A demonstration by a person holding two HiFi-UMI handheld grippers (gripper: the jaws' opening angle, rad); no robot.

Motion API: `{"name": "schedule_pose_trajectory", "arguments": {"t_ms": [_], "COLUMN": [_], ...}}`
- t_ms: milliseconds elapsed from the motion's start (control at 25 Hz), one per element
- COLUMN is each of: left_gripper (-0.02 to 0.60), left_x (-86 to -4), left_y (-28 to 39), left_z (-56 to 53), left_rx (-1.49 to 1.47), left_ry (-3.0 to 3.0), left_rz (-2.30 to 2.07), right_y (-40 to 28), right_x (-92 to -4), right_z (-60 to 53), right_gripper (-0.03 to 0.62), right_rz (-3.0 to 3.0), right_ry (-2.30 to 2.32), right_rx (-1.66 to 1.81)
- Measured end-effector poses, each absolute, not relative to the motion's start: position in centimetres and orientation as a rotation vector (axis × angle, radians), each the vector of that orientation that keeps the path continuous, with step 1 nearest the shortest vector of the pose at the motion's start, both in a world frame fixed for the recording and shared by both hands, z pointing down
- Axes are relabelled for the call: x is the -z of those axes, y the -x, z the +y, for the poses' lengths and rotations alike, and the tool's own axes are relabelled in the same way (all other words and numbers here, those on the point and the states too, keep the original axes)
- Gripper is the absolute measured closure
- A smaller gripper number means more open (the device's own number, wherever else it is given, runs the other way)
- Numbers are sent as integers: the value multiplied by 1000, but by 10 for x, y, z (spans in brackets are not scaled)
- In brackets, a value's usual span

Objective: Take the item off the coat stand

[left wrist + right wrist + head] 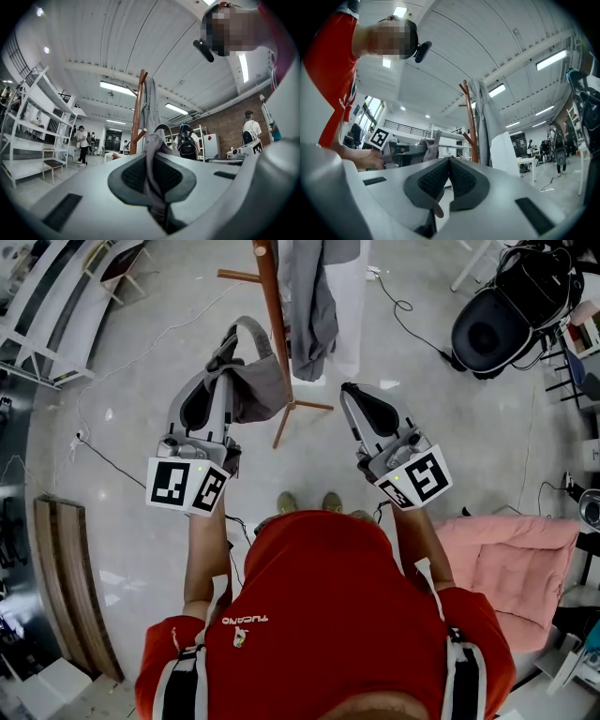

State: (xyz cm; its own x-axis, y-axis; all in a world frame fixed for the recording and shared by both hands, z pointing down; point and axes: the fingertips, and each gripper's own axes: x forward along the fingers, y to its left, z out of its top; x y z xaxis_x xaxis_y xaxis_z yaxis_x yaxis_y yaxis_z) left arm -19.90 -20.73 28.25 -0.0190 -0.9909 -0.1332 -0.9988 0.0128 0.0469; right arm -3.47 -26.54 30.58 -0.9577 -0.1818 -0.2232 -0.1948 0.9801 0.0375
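Note:
A wooden coat stand [270, 315] rises ahead of me, with a grey garment [309, 306] and a white garment [345, 296] hanging on it. My left gripper [228, 352] is shut on a grey cloth bag [259, 386] with a looped strap, just left of the stand's pole. In the left gripper view the bag's fabric [151, 161] is pinched between the dark pads, with the coat stand [137, 112] behind it. My right gripper [350, 392] is shut and holds nothing, right of the stand's foot. The right gripper view shows its pads [436, 177] meeting, and the grey bag [431, 147] at the left.
A black stroller [511, 310] stands at the far right, a pink cushion [511, 563] at the near right. Wooden boards [75, 577] lie at the left, white shelving [47, 306] at the far left. Cables cross the floor. People [82, 143] stand in the background.

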Motion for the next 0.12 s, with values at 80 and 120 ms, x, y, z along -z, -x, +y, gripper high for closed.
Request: {"name": "schedule_pose_trajectory", "arguments": {"t_ms": [80, 120], "left_gripper": [555, 555], "left_x": [-283, -283], "left_y": [200, 200], "left_z": [-208, -209], "left_rx": [-195, -195], "left_ry": [2158, 2159], "left_rz": [2189, 2188], "right_y": [36, 36], "right_x": [-306, -306], "right_z": [-266, -266], "right_gripper": [569, 569], "right_rz": [2906, 2906], "right_ry": [278, 278], "right_rx": [-86, -85]}}
